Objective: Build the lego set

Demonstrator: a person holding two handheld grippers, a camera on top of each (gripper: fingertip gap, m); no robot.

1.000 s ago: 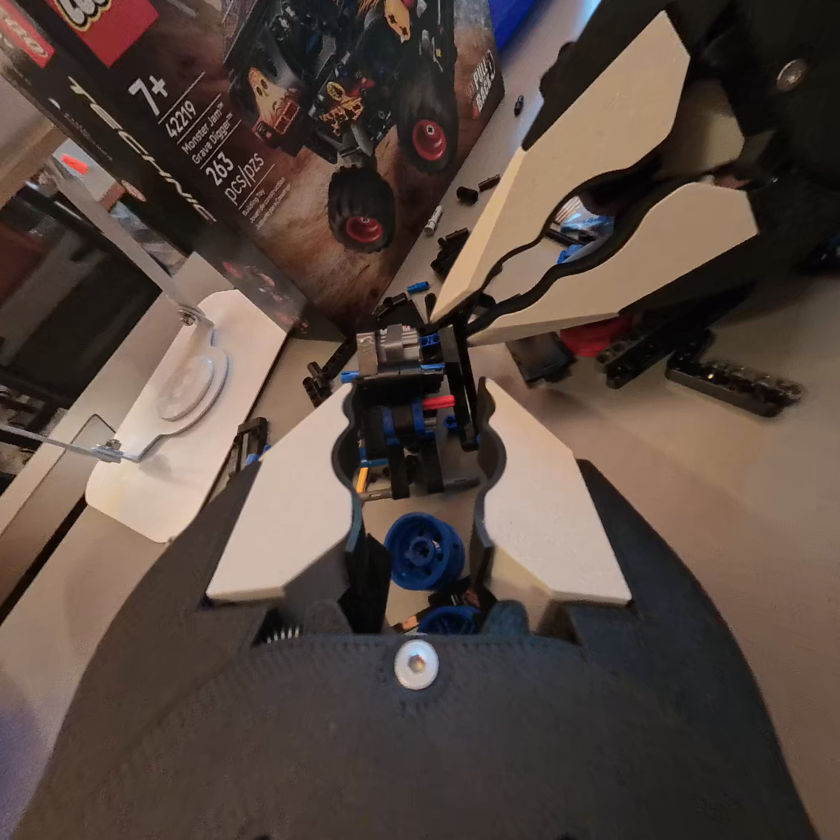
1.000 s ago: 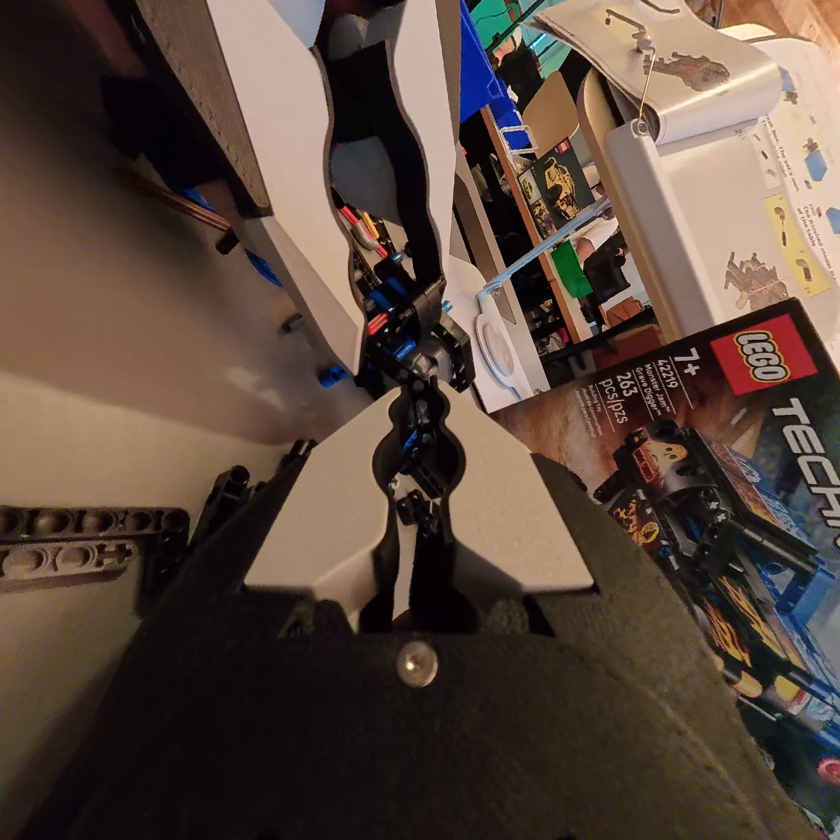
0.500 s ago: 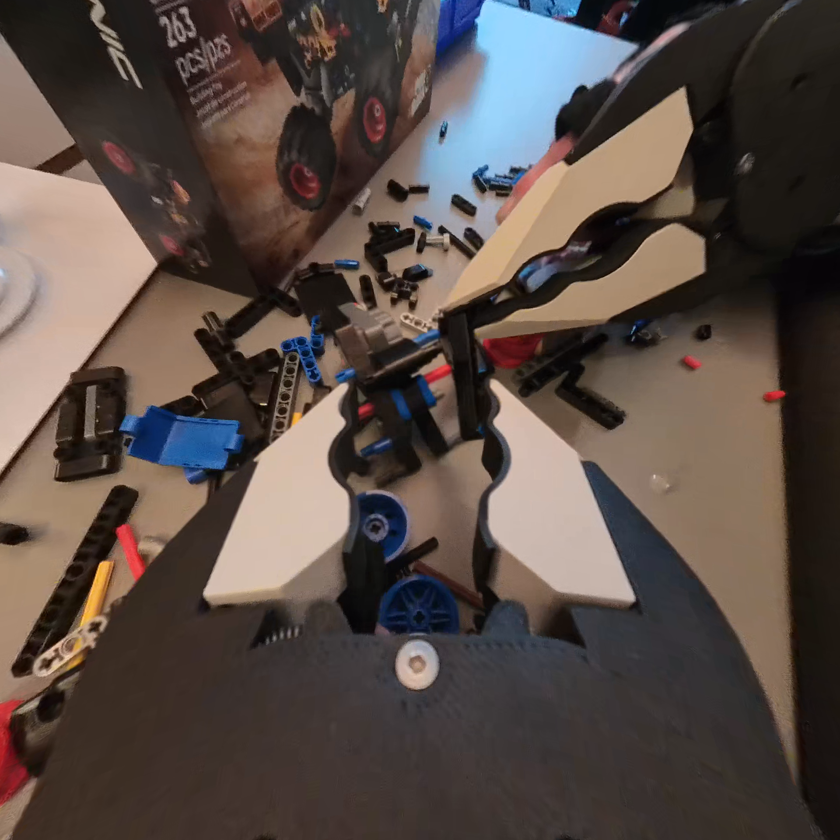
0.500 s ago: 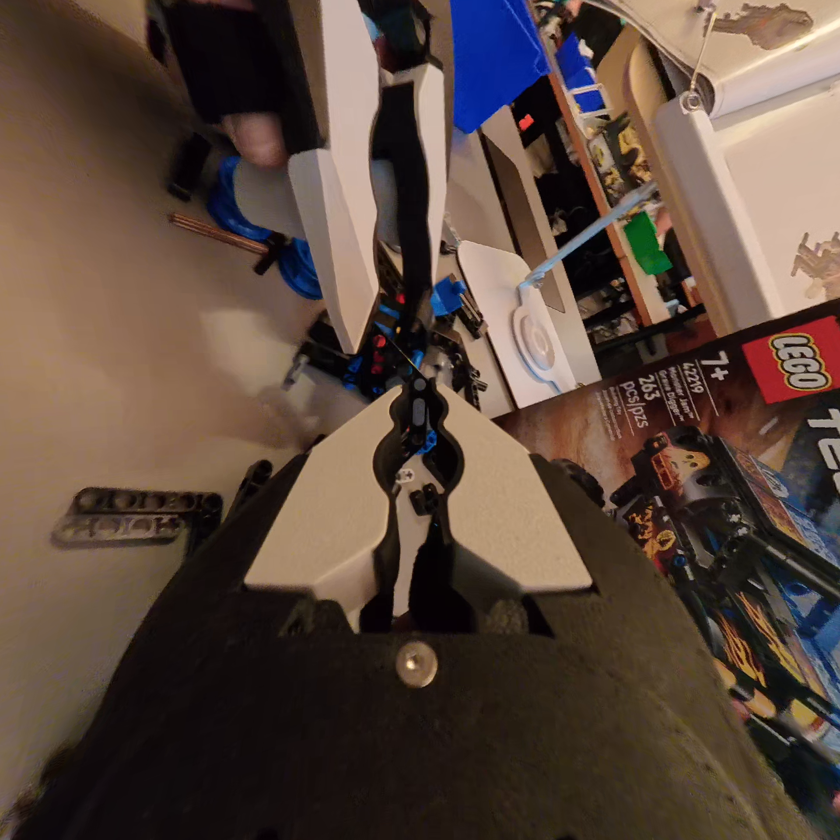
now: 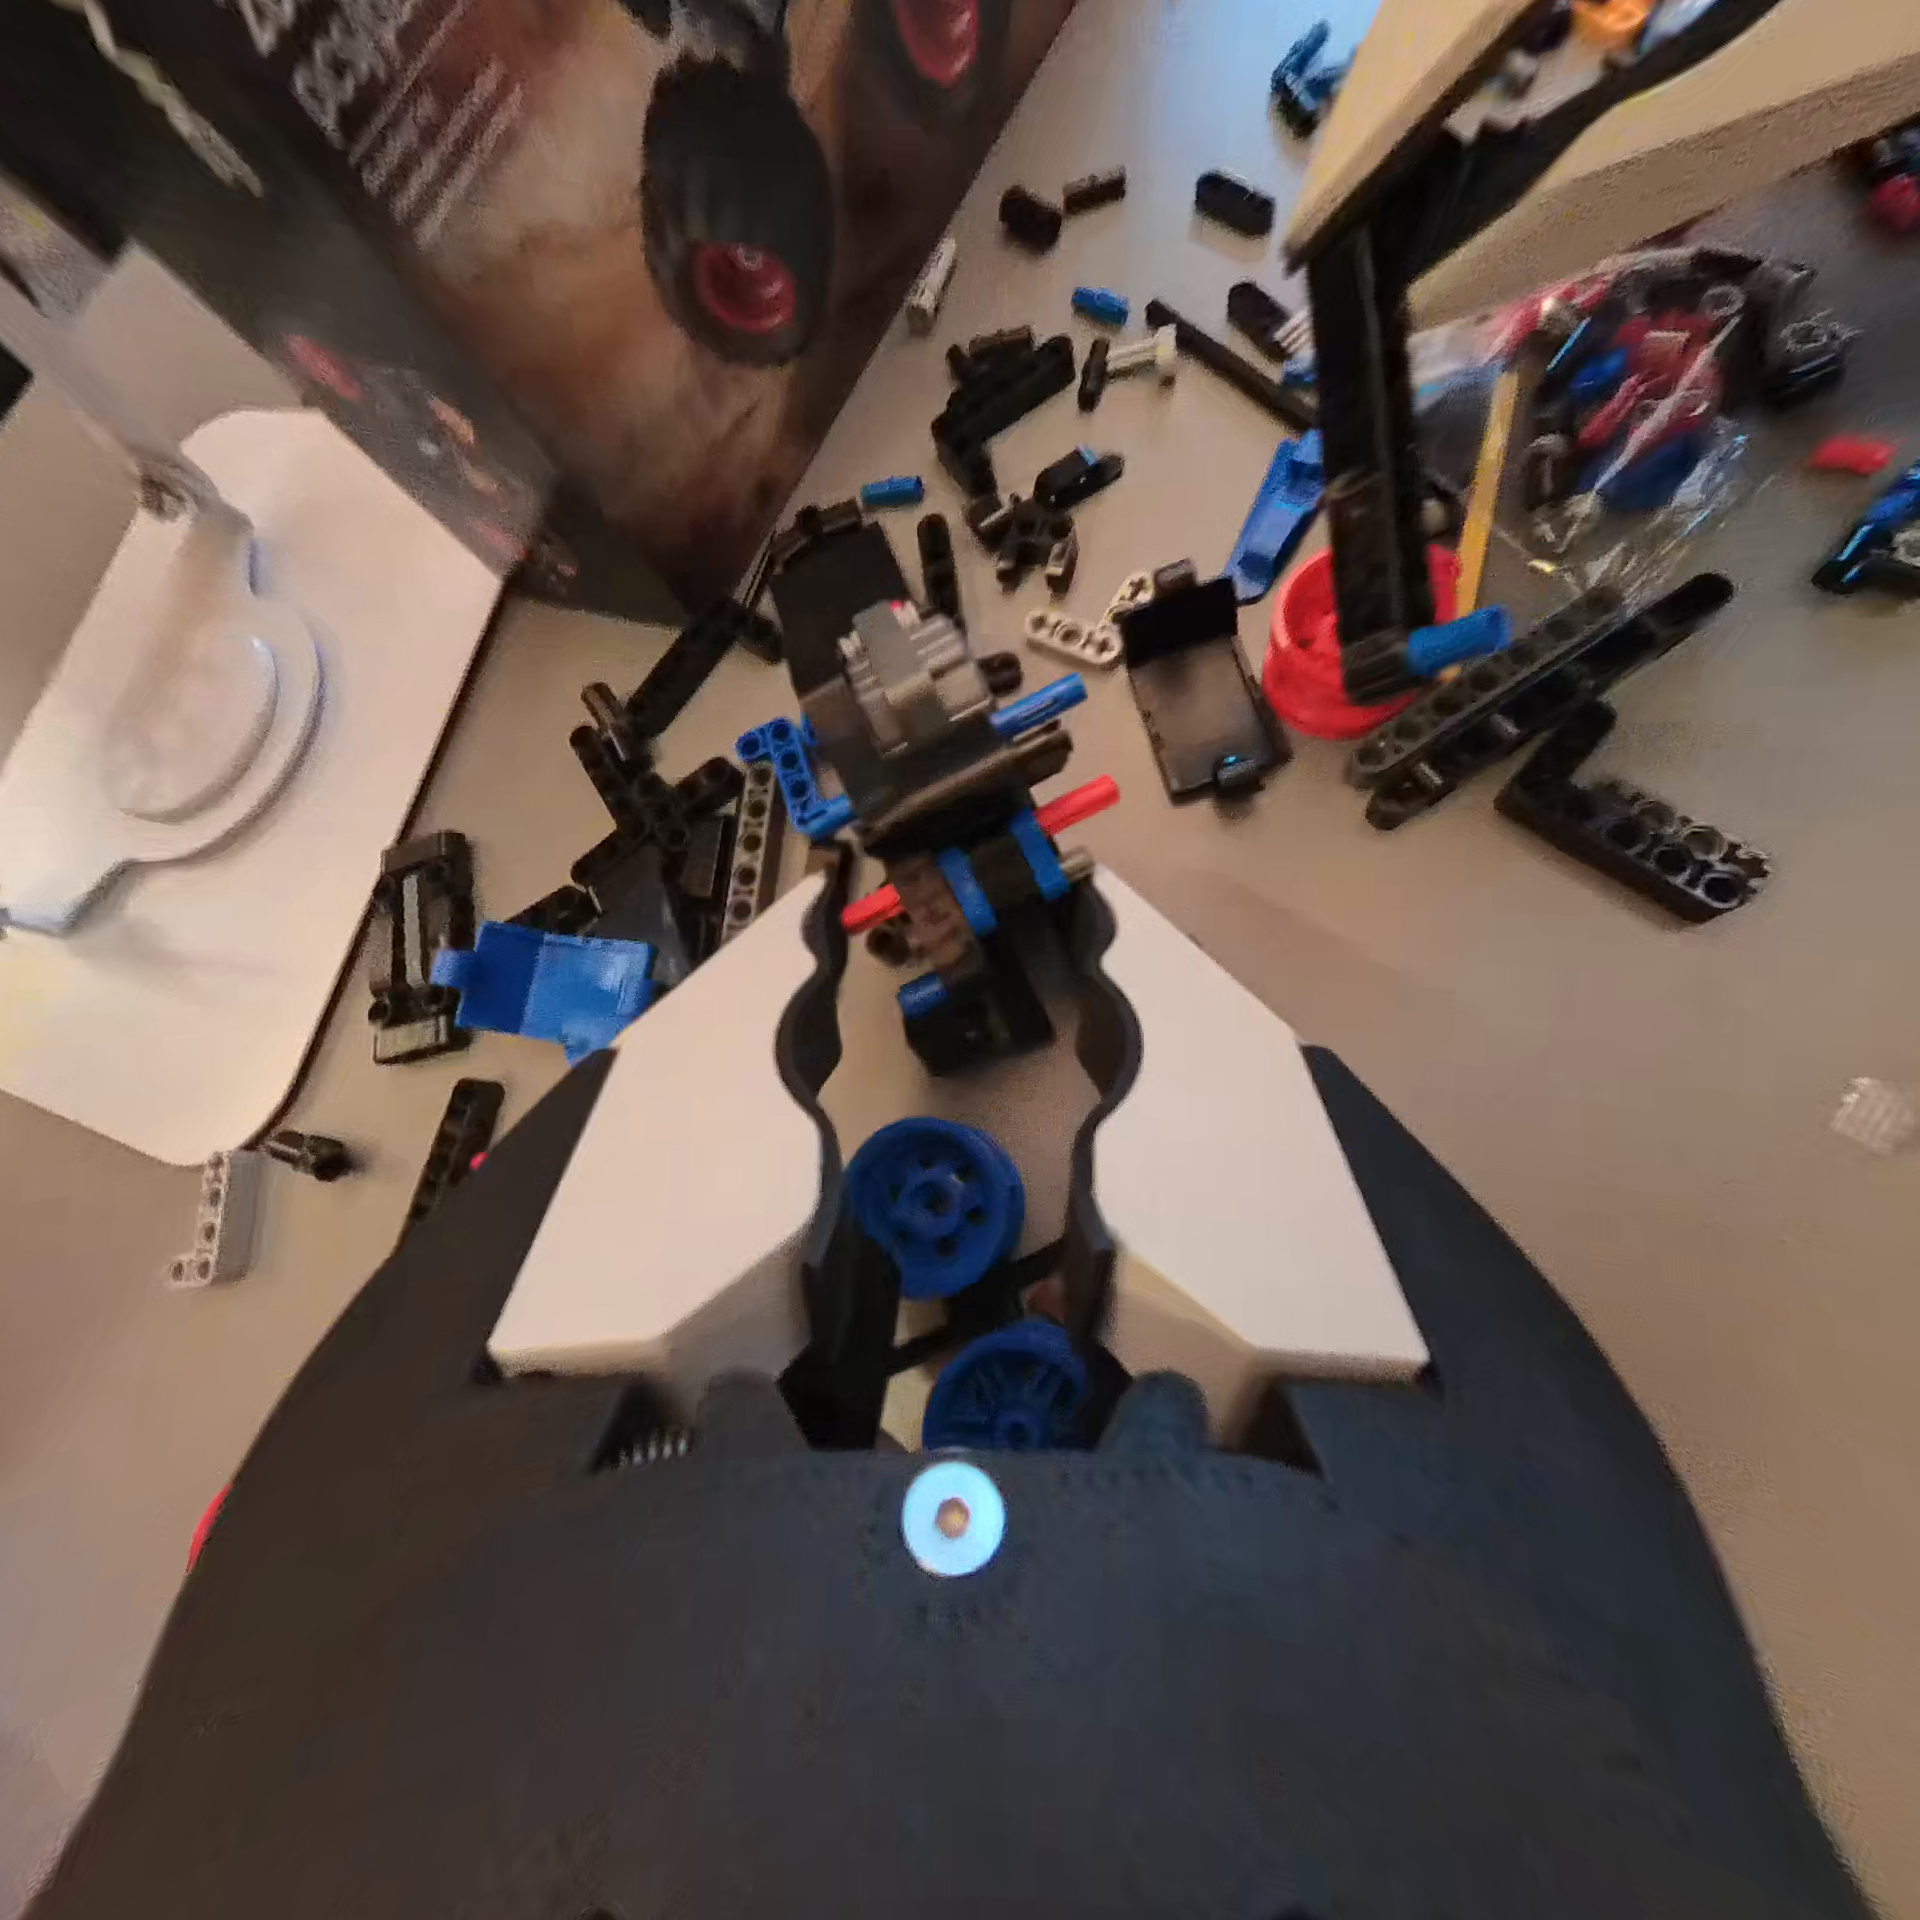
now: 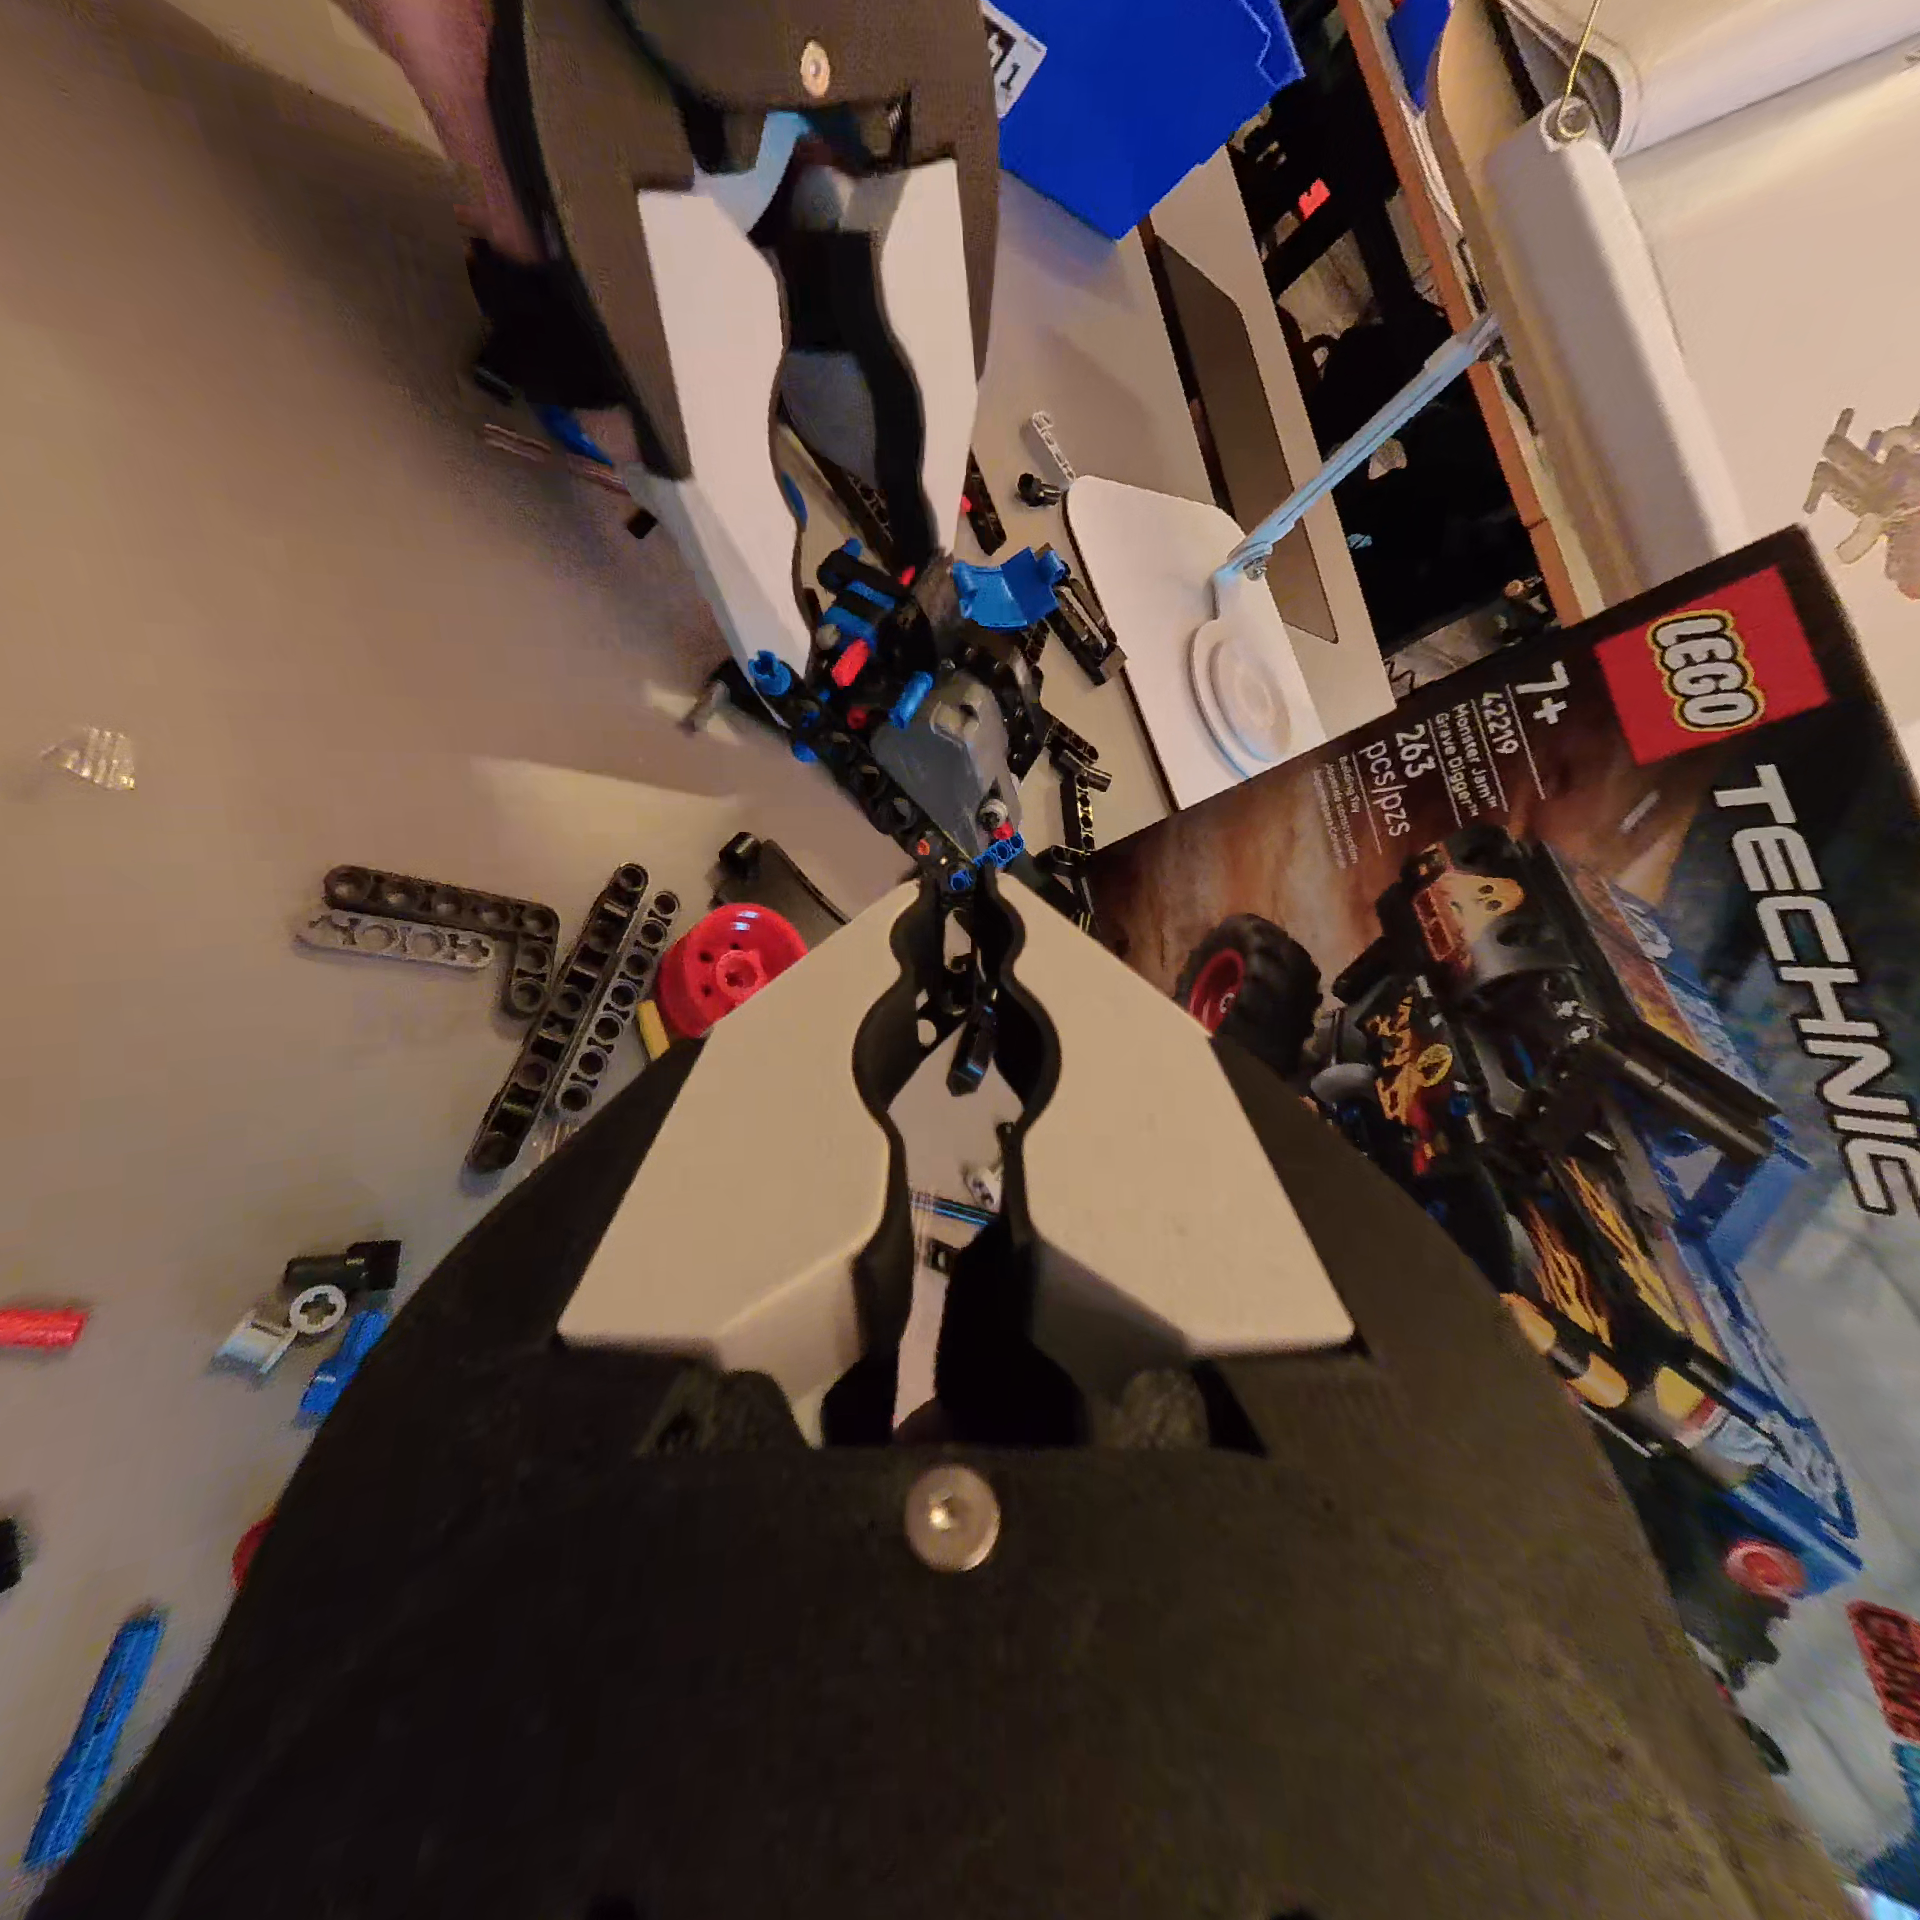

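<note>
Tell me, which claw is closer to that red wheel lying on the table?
Right. The right claw hangs over the red wheel, and the black beam it grips crosses in front of it. The left claw is off to one side, gripping the half-built model.

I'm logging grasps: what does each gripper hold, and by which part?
Left gripper: partly built chassis, by its near black end. Right gripper: long black beam, by one end.

Your left tongs (image 5: 961,904): black textured printed body, two pale wedge-shaped fingers (image 5: 686,1132) with wavy black inner pads, one silver screw (image 5: 953,1518) centred, small spring at left. Your right tongs (image 6: 961,883): same build, black shell, pale fingers (image 6: 1143,1132), wavy black liners, silver screw (image 6: 951,1523).
</note>
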